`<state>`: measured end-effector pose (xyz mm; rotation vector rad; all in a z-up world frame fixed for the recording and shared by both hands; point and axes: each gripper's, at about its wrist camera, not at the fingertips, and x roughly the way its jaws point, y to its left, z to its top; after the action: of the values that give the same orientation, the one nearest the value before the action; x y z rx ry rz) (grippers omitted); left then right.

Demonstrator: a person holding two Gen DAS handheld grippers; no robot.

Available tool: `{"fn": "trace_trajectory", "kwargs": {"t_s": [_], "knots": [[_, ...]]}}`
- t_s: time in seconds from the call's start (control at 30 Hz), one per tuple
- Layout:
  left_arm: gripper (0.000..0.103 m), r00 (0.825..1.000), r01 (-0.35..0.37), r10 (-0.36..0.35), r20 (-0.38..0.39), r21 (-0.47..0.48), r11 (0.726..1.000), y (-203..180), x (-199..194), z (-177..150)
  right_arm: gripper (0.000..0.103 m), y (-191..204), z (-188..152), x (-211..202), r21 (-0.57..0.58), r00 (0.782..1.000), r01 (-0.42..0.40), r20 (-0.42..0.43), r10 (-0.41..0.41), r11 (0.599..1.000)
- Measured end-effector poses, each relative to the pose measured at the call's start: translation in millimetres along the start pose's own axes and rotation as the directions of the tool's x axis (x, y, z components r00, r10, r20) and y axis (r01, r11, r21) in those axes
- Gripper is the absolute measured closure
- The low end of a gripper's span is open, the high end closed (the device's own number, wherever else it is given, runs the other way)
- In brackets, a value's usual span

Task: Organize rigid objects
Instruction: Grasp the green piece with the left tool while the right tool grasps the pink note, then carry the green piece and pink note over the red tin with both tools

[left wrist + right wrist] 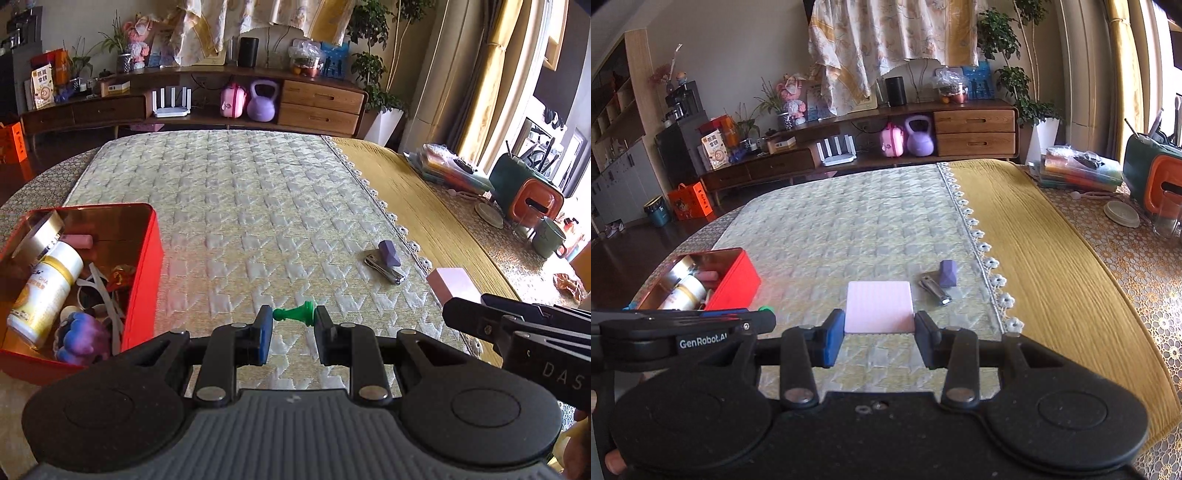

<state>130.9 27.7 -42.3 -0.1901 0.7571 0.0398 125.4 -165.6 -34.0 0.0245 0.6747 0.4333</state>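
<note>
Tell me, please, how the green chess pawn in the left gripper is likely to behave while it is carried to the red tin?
The green pawn looks rigid. Held end to end by the left gripper, its small rounded head may pivot or slip. Laid sideways, it would probably roll.

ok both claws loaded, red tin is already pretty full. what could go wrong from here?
1. The left claw pinches the green chess pawn end to end only; it could pivot or pop out.
2. The red tin already holds a bottle and clutter, so the pink block in the right claw may not lie flat.
</note>
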Motion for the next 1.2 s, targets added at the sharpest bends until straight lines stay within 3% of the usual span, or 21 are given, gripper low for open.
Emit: {"fn": "trace_trajectory", "kwargs": {"t_s": [0.6,0.9,1.2], "knots": [[0.079,0.996,-0.065,0.07,0.061,-0.085,0.994,99.1,-54.3,-1.7,0.063,111.3,0.0,2.3,-0.133,0.993,-0.121,-0.014,0.12,0.984],[0.079,0.991,-0.117,0.126,0.053,-0.149,0.982,153.0,-51.9,-6.2,0.063,154.2,7.1,30.7,-0.186,0.986,-0.166,-0.049,0.16,0.968],[0.079,0.989,-0.142,0.148,0.026,-0.162,0.977,180.2,-31.9,-10.3,0.063,187.1,31.0,84.3,-0.211,0.982,-0.182,-0.09,0.167,0.96]]}}
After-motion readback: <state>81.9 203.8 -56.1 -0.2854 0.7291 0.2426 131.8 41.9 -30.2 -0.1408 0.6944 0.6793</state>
